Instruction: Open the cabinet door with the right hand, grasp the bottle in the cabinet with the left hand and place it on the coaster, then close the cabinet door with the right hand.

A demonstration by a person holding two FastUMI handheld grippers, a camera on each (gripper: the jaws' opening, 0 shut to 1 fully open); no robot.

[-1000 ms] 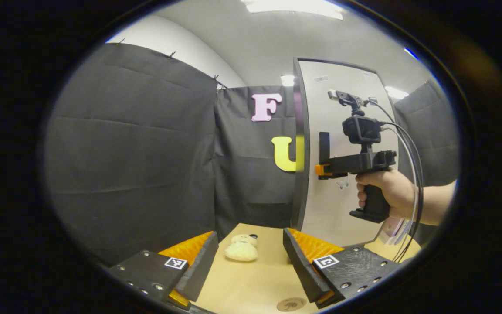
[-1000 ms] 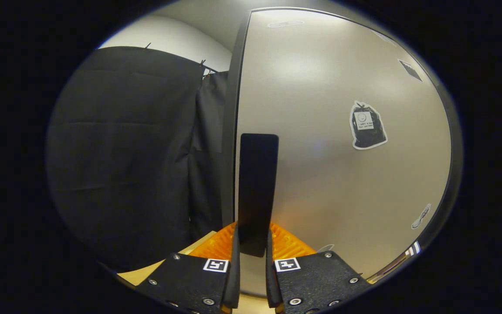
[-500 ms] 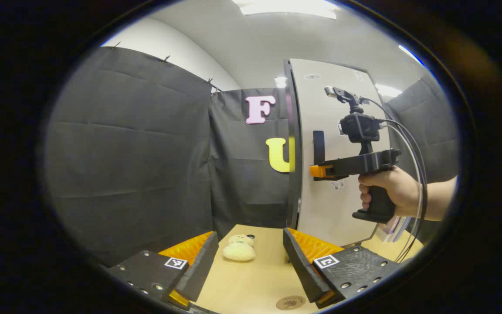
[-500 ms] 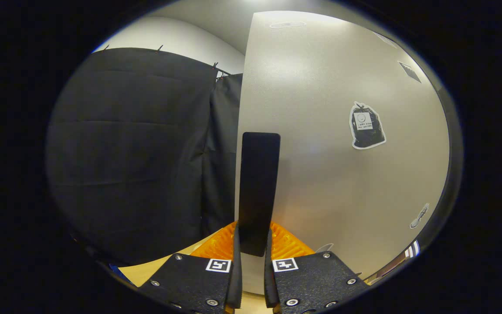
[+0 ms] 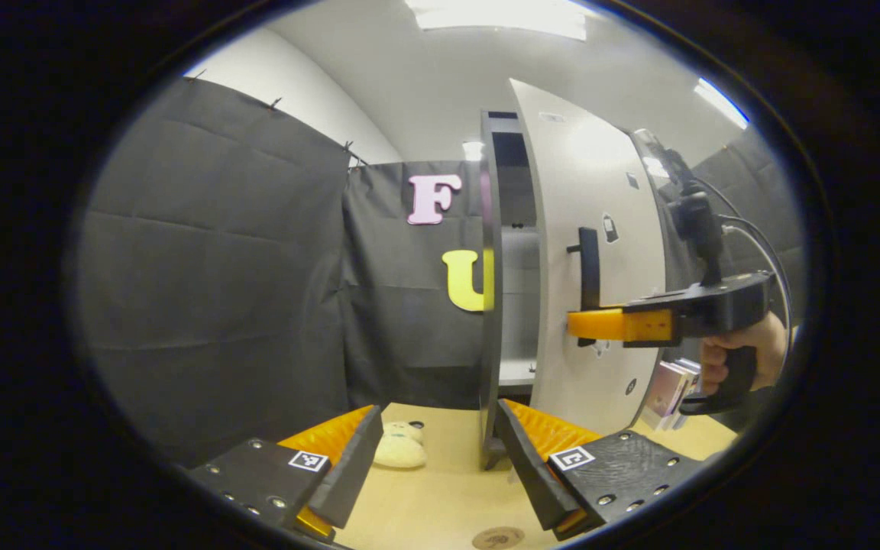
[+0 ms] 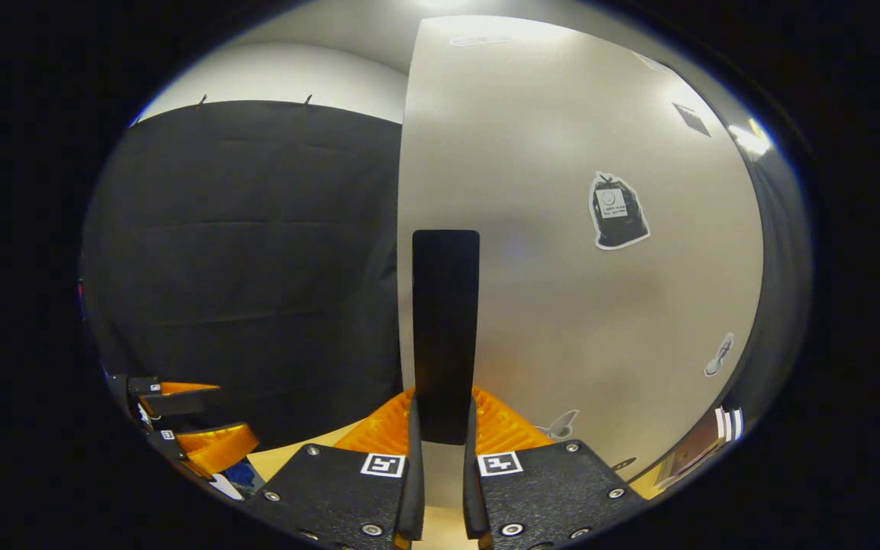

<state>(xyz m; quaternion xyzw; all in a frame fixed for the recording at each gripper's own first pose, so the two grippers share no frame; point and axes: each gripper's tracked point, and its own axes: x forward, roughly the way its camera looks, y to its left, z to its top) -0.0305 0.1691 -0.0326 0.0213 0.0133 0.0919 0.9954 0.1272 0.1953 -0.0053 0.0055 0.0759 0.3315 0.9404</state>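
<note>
The right tongs (image 6: 444,435) are clenched on the black door handle (image 6: 445,328) — both fingers press its lower end. The cabinet door (image 5: 600,229) stands partly ajar, shelves showing behind its edge. The left tongs (image 5: 432,458) hang released over the tabletop (image 5: 440,496), the coaster (image 5: 498,538) just beneath them and a plush toy (image 5: 400,451) ahead between the fingers. The bottle is hidden.
</note>
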